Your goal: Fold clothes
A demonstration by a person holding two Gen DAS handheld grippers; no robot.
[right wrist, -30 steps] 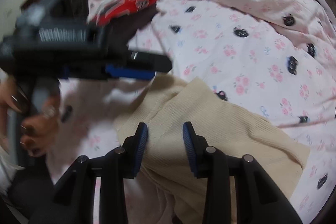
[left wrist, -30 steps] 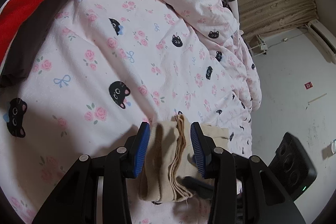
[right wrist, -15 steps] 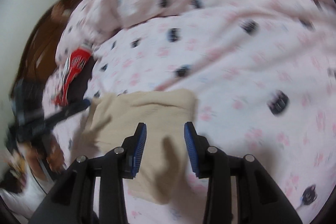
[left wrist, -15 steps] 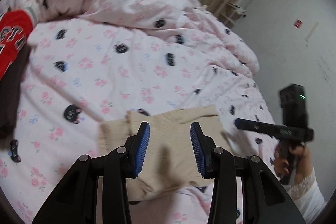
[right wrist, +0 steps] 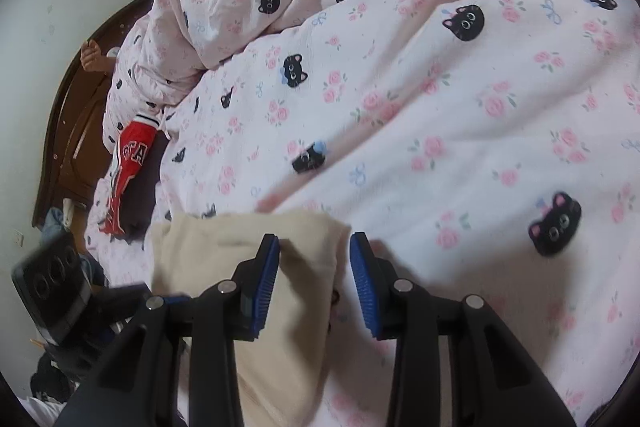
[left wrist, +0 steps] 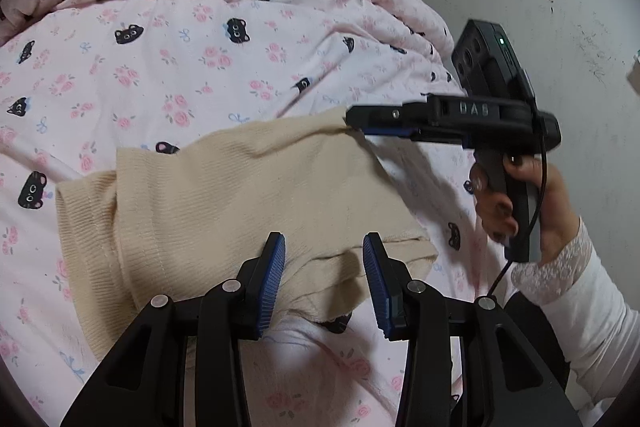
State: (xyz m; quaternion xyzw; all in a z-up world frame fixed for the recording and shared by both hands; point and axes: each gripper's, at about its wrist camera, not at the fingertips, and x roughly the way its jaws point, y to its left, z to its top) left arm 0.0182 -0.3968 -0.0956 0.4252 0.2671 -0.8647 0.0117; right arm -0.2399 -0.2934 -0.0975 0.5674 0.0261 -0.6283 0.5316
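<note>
**Finding 1, far left.** A red jersey [right wrist: 132, 151] lies well to the left of the beige top [left wrist: 240, 203], apart from it and untouched.

**Finding 2, left gripper [left wrist: 324, 279].** It stands at the top's near edge with the jaws narrow. Ribbed cloth fills the gap between them, and that edge sits raised off the sheet [left wrist: 180, 67] with shadow beneath it. I judge this a grip on the top. 1 second ago the same jaws carried the top as an upright bunched wad. That wad is now gone.

**Finding 3, the top.** It now lies opened out as 1 broad panel on the sheet, with a hem band at its left end. It is stretched between the 2 grippers. Half a second ago it was a smaller, squarer packet.

**Finding 4, right gripper [left wrist: 358, 123].** It is at the top's far right corner, and its jaws have just been closing, with that corner between them. The cloth is drawn up in a ridge to the tip, so I judge it held. From its own camera a sliver of sheet shows beside 1 pad, so the bite is shallow. The hand [left wrist: 520, 195] on the handle is to the right of the top.

**Assessment.** The spreading stage appears nearly complete and no tidy fold is made yet. The risk is that the shallow right corner slips when pulled.
</note>
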